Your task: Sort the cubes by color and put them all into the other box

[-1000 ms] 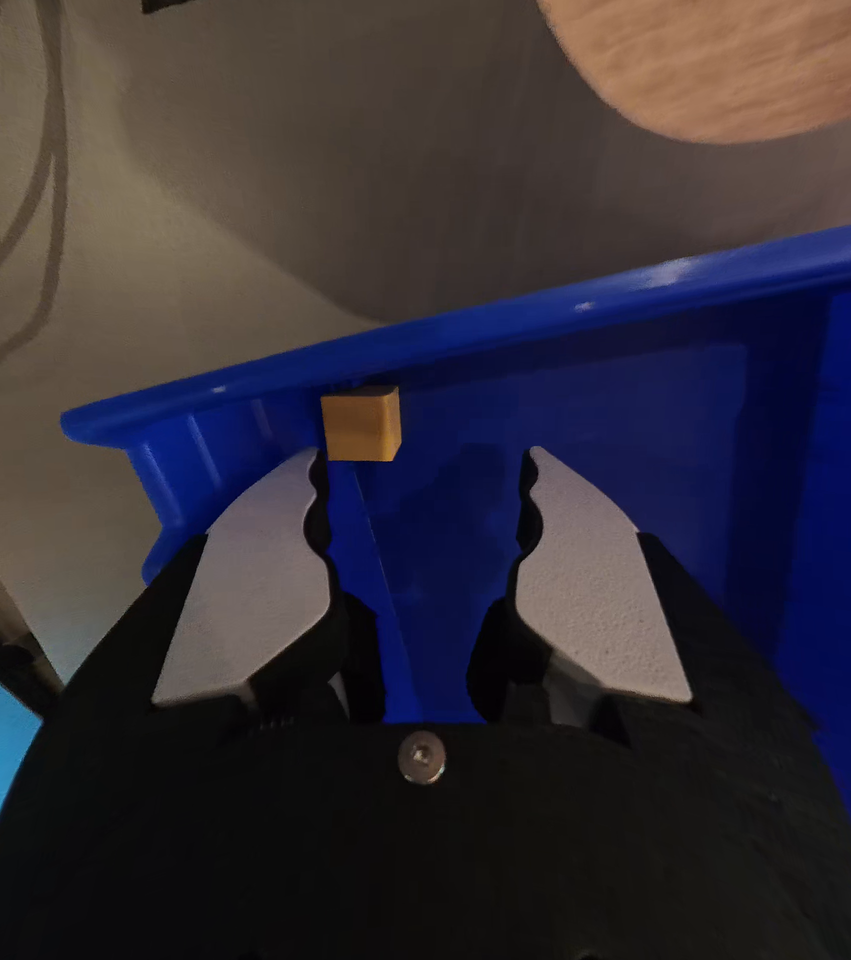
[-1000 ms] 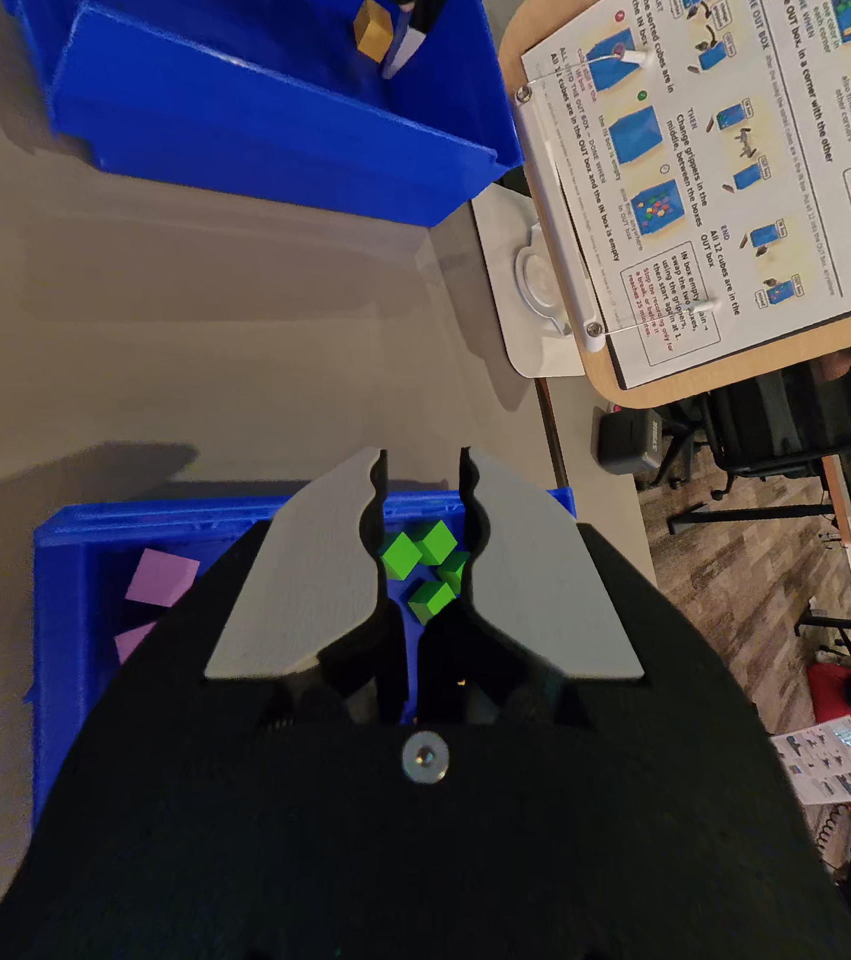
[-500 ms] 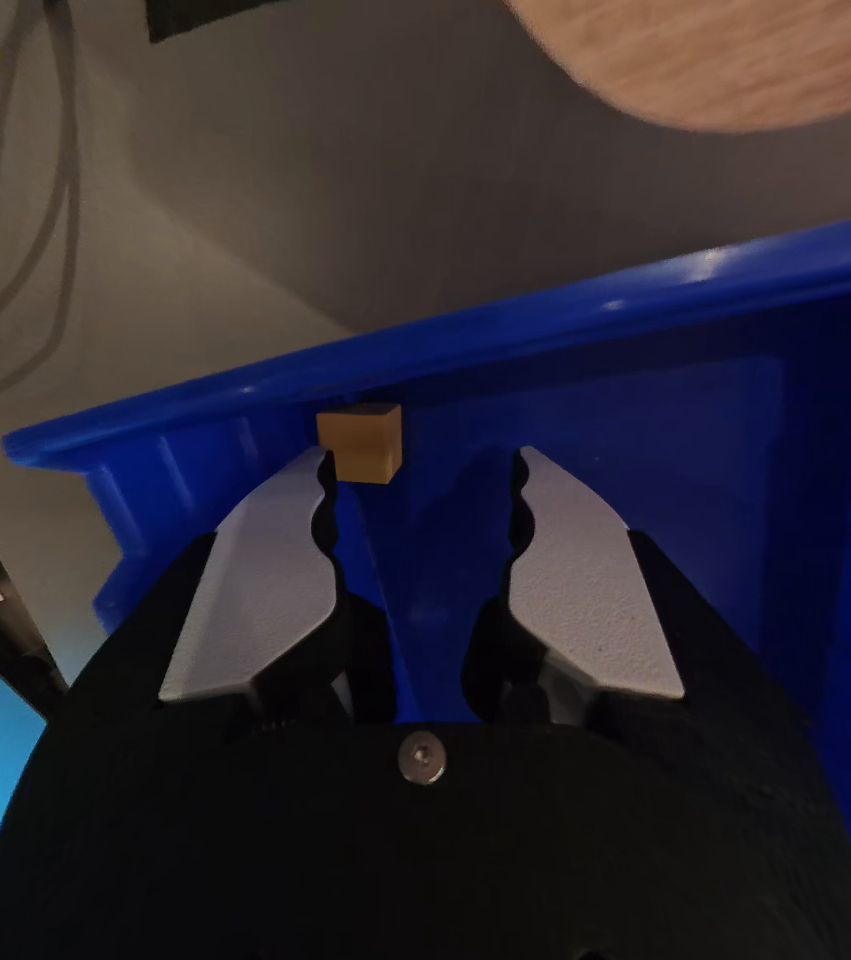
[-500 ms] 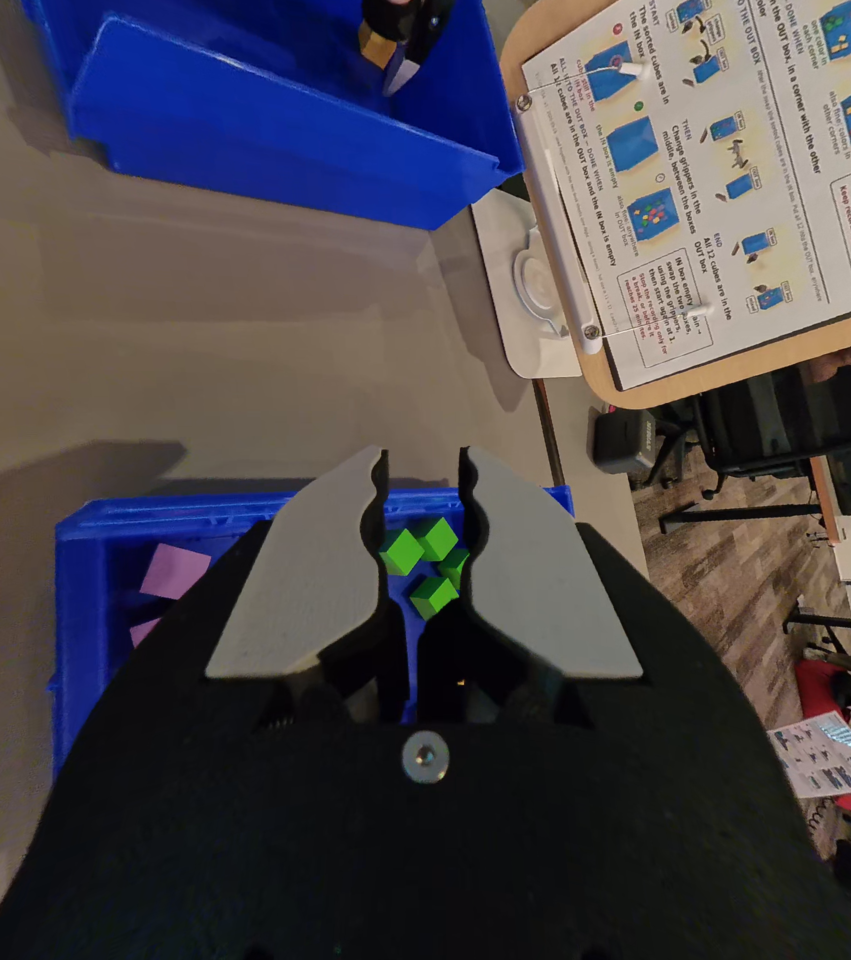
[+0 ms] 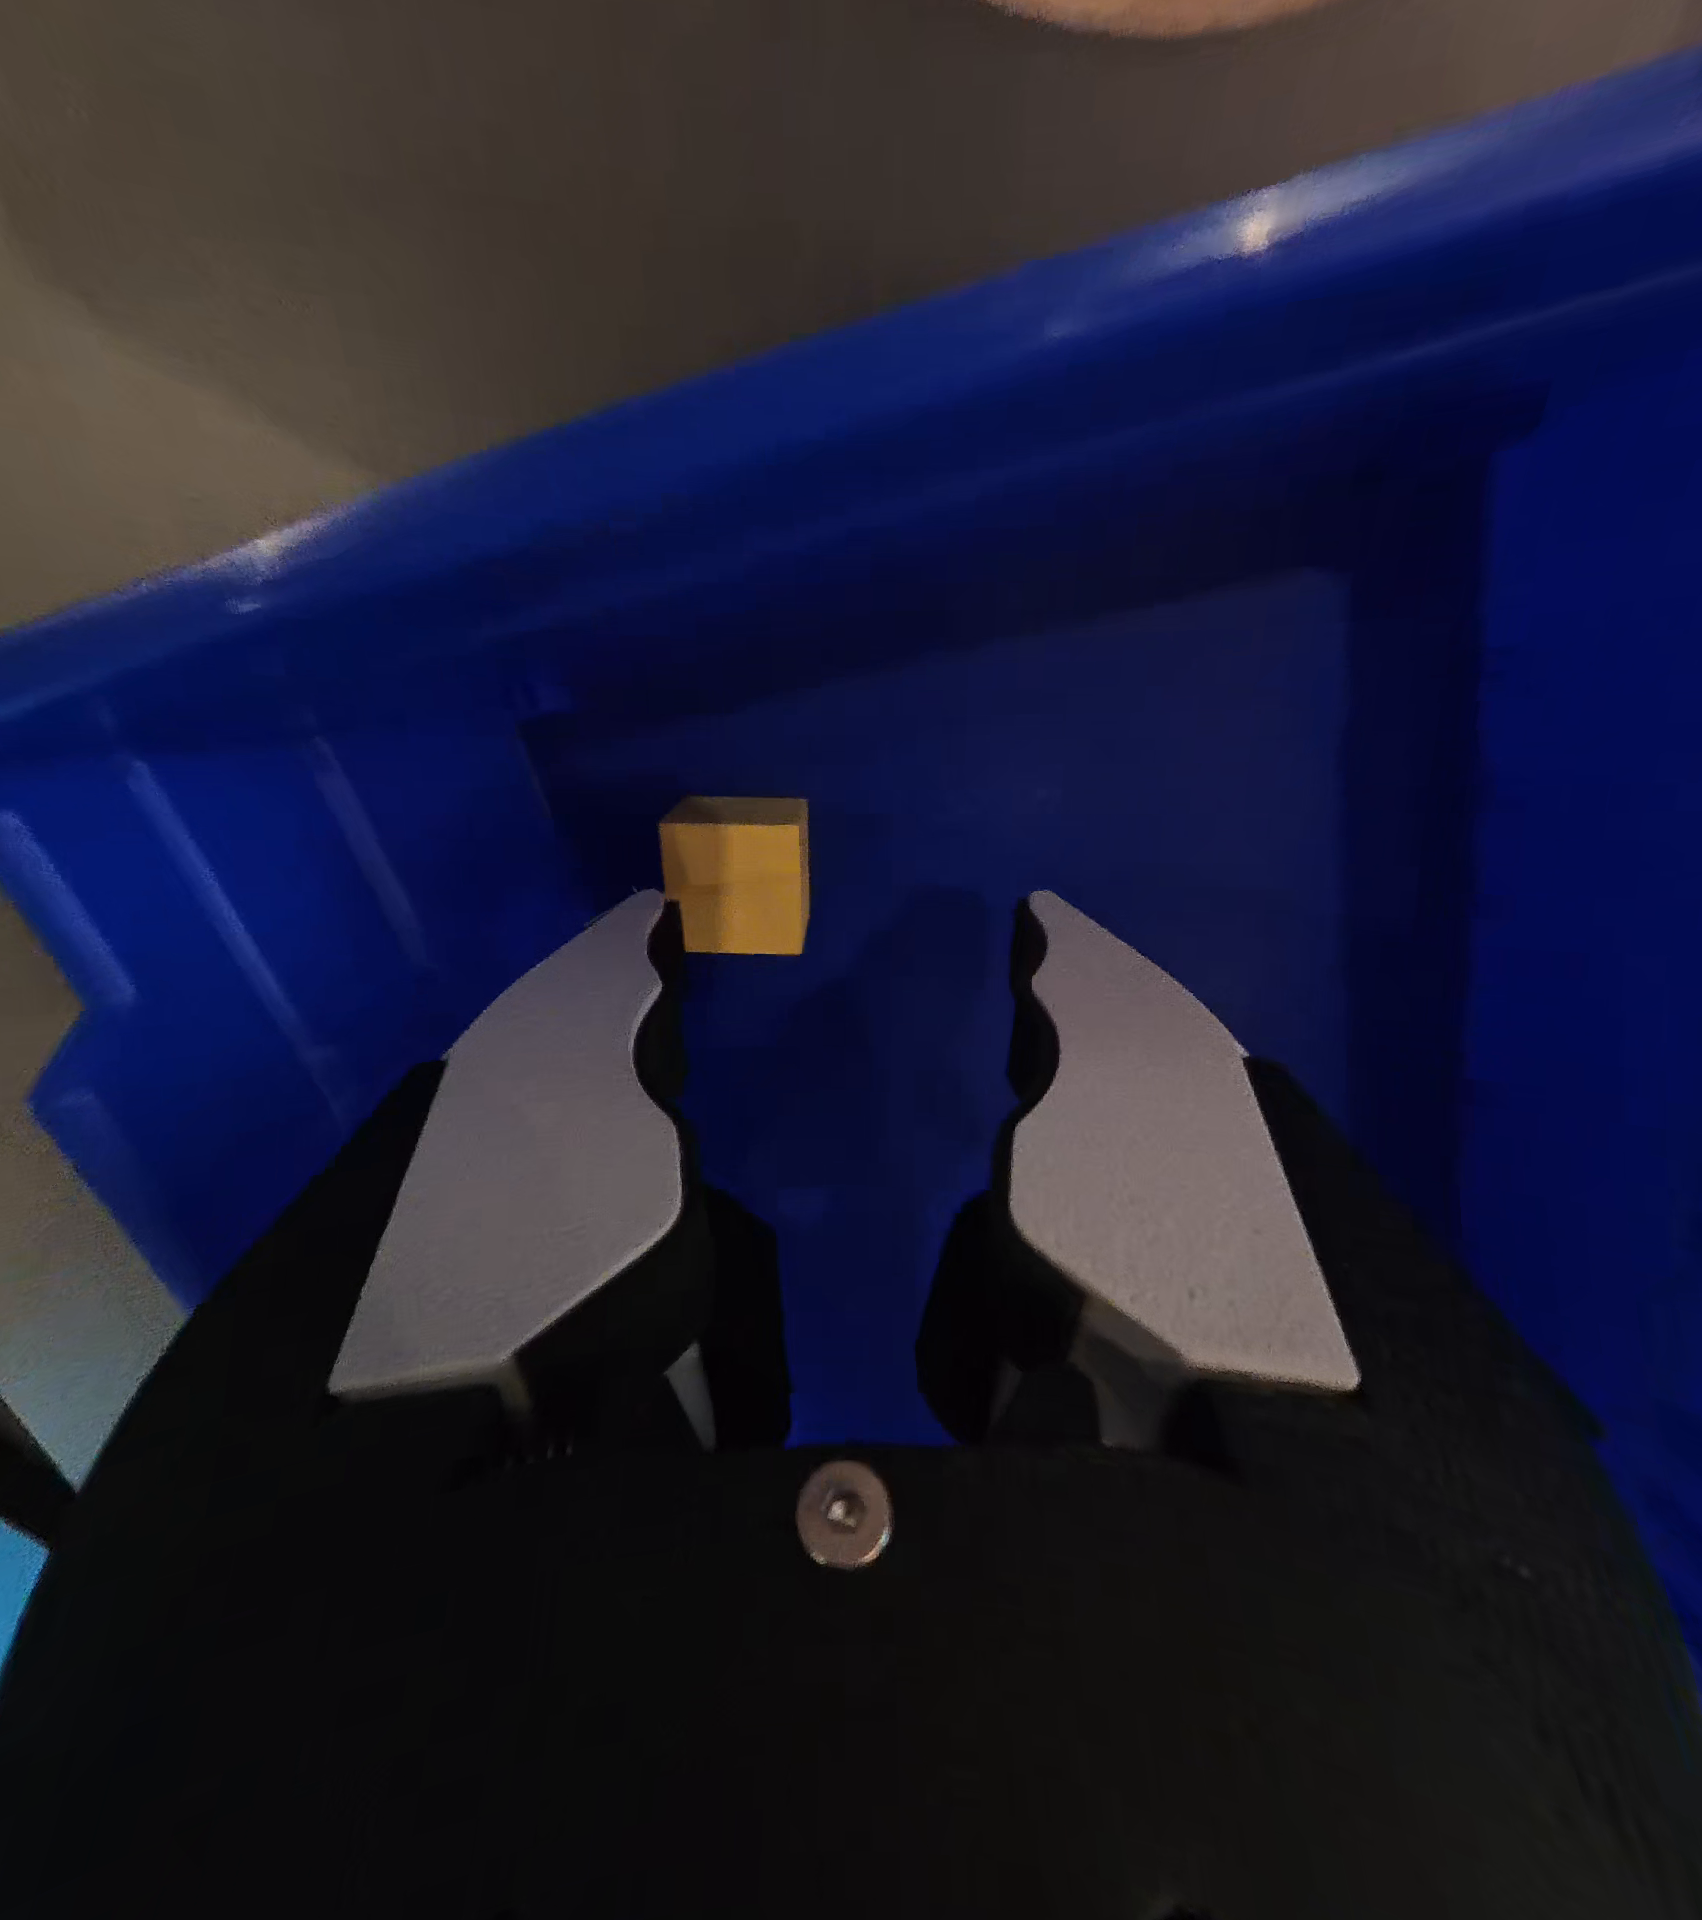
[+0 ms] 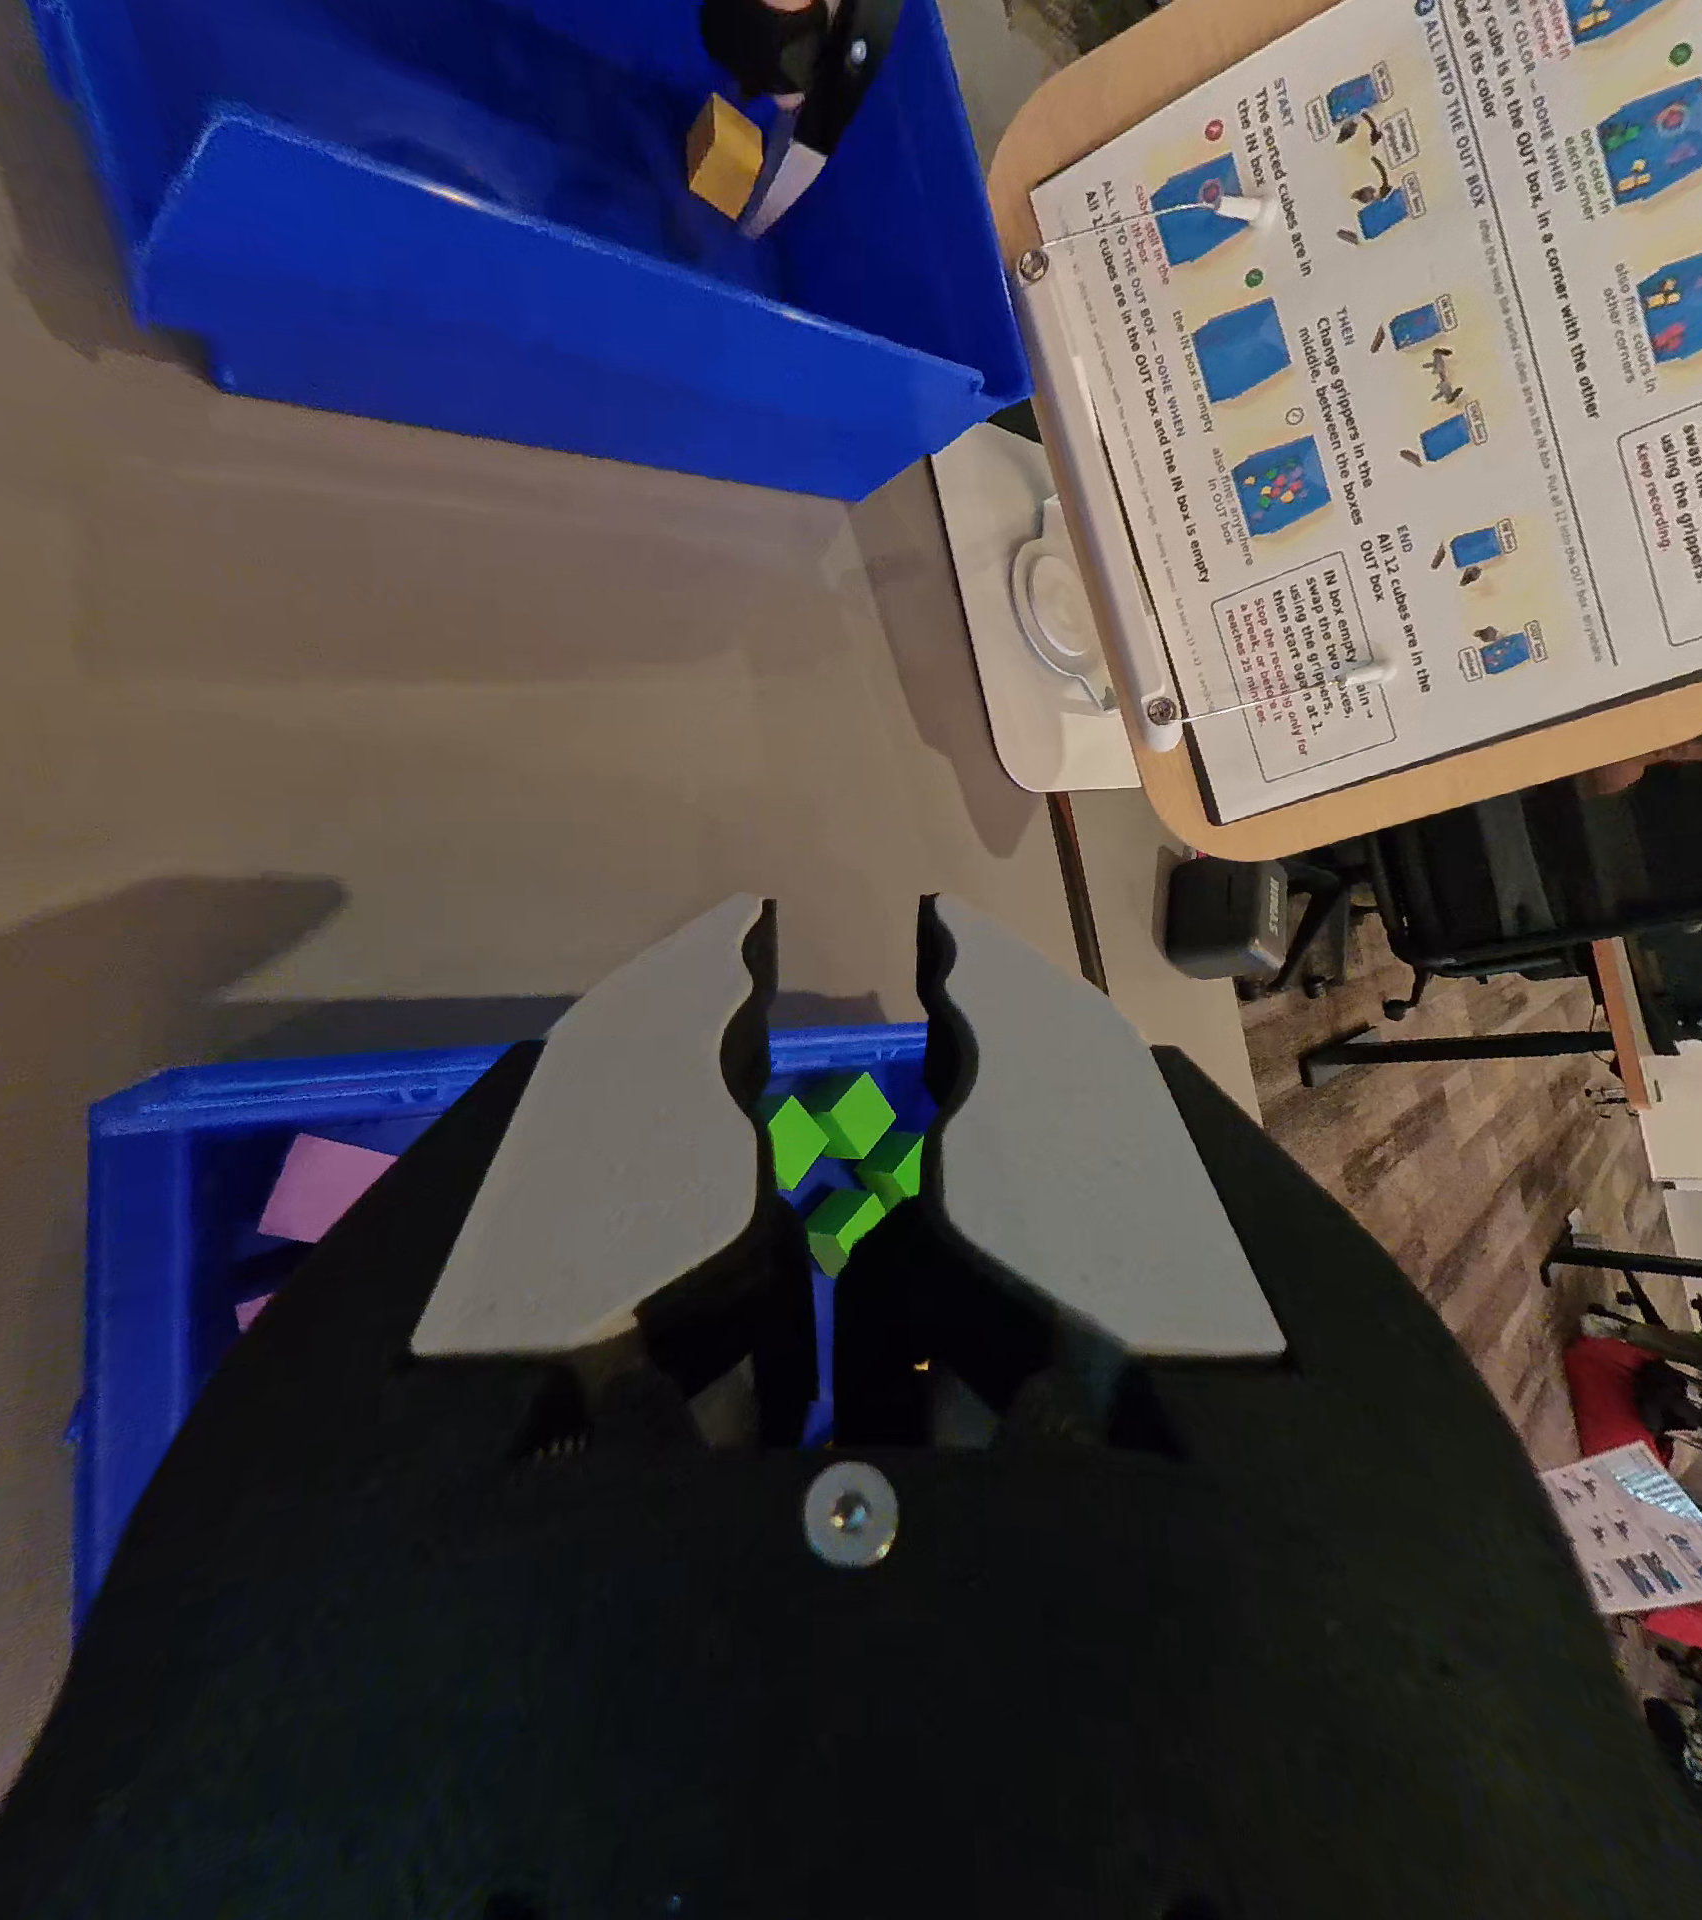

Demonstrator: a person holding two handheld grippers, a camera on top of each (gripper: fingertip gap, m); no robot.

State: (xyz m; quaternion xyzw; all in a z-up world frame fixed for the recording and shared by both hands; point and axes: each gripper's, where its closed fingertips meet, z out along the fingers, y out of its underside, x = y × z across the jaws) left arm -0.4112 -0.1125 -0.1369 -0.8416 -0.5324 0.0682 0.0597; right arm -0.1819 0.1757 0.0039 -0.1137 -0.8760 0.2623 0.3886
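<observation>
**Tongs over two blue bins, one yellow cube near the left tips**

Both tongs hold nothing. On the left gripper [image 5: 839,909] the jaws stand wide apart inside a blue bin [image 5: 930,416], pointing toward its far corner. A yellow cube [image 5: 738,888] sits on the bin floor by the corner wall, just beyond the tip of the left finger [image 5: 556,1122]; whether tip and cube touch cannot be told. The cube lies off to one side of the gap, not centred between the tips. Beyond the bin's rim lies the grey tabletop [image 5: 307,260].

On the right gripper [image 6: 847,914] the jaws stand at a narrow gap with nothing between them. It hangs above a second blue bin [image 6: 130,1247] at the near edge of the table. Through the gap show several green cubes [image 6: 852,1117] clustered in one corner of that bin, and purple cubes [image 6: 317,1195] lie toward the opposite side.

Farther off in the right wrist view, the first bin appears again with the yellow cube and the left gripper's finger beside it. To the right stands a rounded wooden board [image 6: 1449,790] carrying a printed instruction sheet [image 6: 1449,364] clipped on a white stand [image 6: 1055,623]. Chairs stand on the floor beyond the table edge.
</observation>
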